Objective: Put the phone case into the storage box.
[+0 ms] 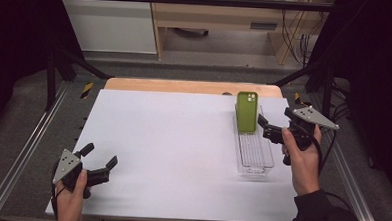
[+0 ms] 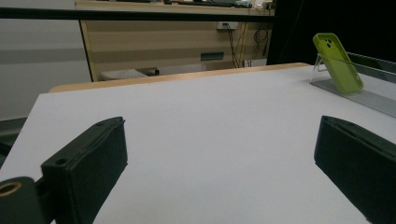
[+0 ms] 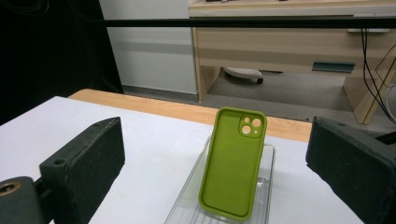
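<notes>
Now: green phone case (image 1: 246,111) leans upright in clear tray (image 1: 254,165), lenses up | both grippers apart

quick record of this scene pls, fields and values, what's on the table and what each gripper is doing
table: white top, wooden edge at the far side
tray: clear plastic tray, right side of the table
phone case: green, standing tilted in the tray's far end, camera holes at top
right gripper: open, beside the case, not touching it
left gripper: open, holds nothing, near left corner of the table
likely next move: right gripper closes on the case
</notes>
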Action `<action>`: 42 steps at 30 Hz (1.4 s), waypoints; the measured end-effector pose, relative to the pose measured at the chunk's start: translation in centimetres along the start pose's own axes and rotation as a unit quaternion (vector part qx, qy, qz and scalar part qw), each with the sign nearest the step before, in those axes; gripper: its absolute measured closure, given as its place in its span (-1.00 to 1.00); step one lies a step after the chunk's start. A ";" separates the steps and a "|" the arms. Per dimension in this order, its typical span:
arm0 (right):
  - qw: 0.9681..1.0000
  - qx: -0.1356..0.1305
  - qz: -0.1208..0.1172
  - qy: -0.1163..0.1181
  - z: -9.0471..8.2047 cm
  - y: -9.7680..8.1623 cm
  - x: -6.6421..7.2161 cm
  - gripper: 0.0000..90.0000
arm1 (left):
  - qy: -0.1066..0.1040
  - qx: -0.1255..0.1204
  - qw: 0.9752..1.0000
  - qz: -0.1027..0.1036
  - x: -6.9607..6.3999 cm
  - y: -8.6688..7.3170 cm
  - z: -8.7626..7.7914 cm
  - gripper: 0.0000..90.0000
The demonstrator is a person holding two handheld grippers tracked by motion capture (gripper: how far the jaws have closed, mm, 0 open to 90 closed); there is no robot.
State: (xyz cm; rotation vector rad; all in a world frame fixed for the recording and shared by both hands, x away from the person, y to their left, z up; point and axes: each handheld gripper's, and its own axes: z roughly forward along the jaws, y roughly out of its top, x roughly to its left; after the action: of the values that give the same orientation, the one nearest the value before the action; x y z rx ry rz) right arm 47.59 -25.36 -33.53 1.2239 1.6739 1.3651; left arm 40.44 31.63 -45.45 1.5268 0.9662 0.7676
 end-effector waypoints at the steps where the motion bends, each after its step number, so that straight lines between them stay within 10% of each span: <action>1: 1.000 0.000 -0.002 0.000 -0.1 0.0 -0.1 -0.90 | 0.000 0.000 1.000 0.000 0.0 0.0 0.0 -0.95; 42: 1.000 -0.019 -0.006 -0.022 -4.6 -3.7 -2.2 -0.89 | 0.003 0.001 1.000 -0.002 -0.2 0.0 -0.1 -0.95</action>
State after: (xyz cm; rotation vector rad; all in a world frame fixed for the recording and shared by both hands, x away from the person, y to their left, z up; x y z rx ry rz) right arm 43.28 -29.16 -36.06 1.2107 1.6157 1.3482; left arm 40.25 31.54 -45.47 1.5243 0.9742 0.7679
